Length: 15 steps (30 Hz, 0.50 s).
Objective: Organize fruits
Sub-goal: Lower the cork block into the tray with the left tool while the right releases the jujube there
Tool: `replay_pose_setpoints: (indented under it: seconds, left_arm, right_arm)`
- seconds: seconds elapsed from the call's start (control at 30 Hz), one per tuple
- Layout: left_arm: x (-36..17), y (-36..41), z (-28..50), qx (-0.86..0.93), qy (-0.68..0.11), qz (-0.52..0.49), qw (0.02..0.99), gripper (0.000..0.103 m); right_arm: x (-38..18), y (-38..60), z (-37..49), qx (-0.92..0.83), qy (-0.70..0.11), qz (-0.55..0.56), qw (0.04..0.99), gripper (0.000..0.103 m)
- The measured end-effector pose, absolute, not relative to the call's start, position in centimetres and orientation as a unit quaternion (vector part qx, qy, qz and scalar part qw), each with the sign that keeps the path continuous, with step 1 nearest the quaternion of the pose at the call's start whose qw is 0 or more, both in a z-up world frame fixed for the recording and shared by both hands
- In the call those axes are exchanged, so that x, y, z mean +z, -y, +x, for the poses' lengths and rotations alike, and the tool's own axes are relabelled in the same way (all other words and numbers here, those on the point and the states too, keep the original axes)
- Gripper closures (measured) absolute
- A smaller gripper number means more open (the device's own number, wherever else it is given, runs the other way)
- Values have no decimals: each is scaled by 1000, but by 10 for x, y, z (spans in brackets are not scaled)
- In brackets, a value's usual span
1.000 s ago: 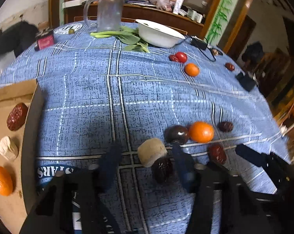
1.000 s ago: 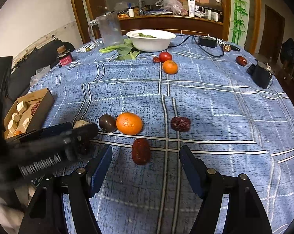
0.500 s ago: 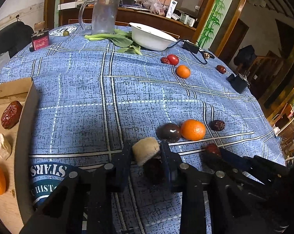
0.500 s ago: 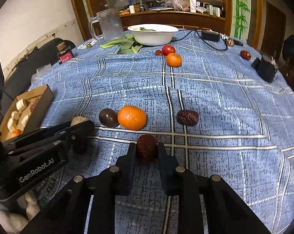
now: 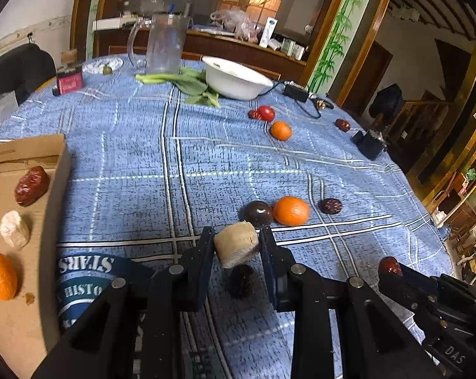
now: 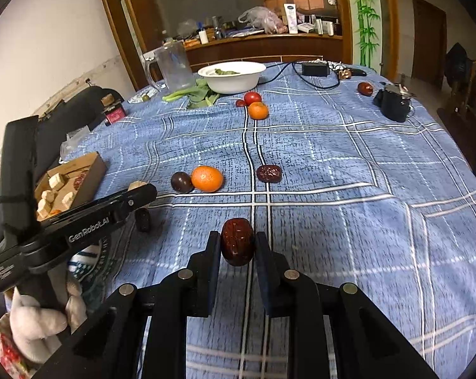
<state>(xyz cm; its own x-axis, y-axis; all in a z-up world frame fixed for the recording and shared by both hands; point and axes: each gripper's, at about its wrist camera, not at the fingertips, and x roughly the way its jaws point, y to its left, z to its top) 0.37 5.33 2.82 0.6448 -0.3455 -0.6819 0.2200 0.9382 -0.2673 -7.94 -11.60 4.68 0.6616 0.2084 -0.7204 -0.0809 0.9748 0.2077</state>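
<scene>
My left gripper is shut on a beige cylindrical chunk, held just above the blue checked cloth. A dark date lies on the cloth under it. My right gripper is shut on a red date, also raised off the cloth. Ahead lie a dark plum, an orange and another date. The cardboard box at the left holds a red date, a beige chunk and an orange.
At the far side stand a white bowl, a glass pitcher and leafy greens. A tomato, a second orange, a far date and a black device lie towards the right edge.
Both grippers went from open to shut, the left on the beige chunk, the right on the red date. Both items have risen off the cloth; the dark date stayed down.
</scene>
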Motion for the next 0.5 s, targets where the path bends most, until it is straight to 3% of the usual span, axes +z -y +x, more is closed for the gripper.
replay_pose_setpoints:
  seconds: [0.3, 0.5]
  left_arm:
    - [52, -119, -60, -148, -377, -142, 903, 75]
    - [64, -207, -95, -78, -367, -191, 907, 75]
  right_arm:
    - [69, 87, -104, 104, -389, 59, 914, 80]
    - [79, 37, -109, 155, -391, 48, 906, 80]
